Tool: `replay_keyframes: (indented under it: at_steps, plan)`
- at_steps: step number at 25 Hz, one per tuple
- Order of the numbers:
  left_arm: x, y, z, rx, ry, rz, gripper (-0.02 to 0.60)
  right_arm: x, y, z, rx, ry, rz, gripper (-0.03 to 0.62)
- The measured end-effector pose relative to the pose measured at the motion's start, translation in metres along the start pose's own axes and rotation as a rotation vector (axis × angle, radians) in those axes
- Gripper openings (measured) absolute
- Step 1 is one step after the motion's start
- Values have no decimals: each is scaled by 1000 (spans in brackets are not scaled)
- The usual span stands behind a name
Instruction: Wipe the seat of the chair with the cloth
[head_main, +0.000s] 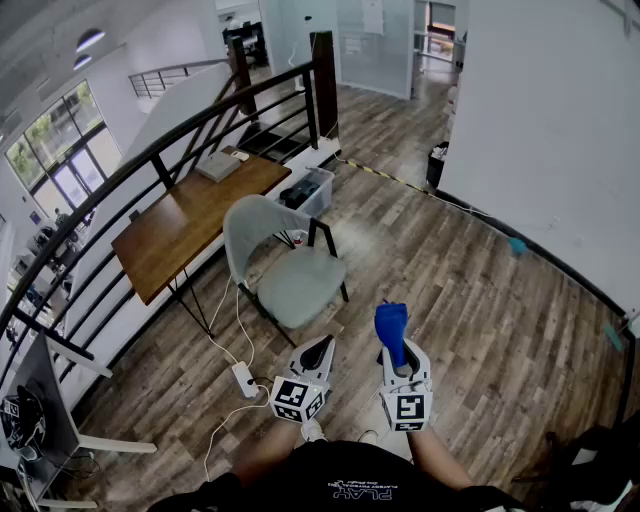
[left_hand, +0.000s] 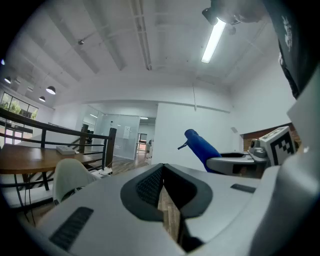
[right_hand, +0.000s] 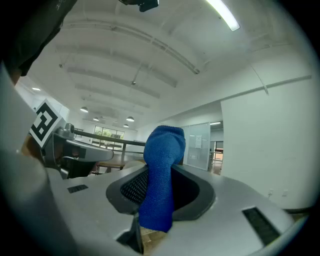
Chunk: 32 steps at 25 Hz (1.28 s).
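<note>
A pale grey chair (head_main: 285, 262) with black legs stands on the wood floor in front of me, its seat (head_main: 302, 285) bare; its back (left_hand: 70, 176) also shows in the left gripper view. My right gripper (head_main: 397, 352) is shut on a blue cloth (head_main: 391, 330), which sticks up from the jaws (right_hand: 161, 175). It hangs in the air short of the chair, to its right. My left gripper (head_main: 318, 352) is beside it with its jaws closed together and nothing between them (left_hand: 164, 197). The blue cloth (left_hand: 202, 149) also appears in the left gripper view.
A wooden desk (head_main: 195, 218) stands left of the chair along a black railing (head_main: 150, 155). A white power strip (head_main: 245, 380) and cables lie on the floor near my feet. A clear bin (head_main: 305, 192) sits behind the chair. A white wall (head_main: 560, 130) runs along the right.
</note>
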<state>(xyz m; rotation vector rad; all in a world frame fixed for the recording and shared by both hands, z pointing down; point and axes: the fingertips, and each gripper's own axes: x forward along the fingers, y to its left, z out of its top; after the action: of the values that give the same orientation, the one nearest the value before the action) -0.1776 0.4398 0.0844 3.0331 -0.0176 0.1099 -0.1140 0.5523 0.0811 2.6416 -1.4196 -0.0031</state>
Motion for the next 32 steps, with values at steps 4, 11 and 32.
replay_keyframes:
  at_steps: [4,11,32]
  plan:
    - [-1,7,0,3,-3,-7,2,7,6,2,-6,0,-3,120]
    - [-5,21,4,-1,-7,-8,2,18,19,5,-11,8,2,120]
    - [-34,112,8,-2,-18,21,2,79,81,27,78,-18,31,121]
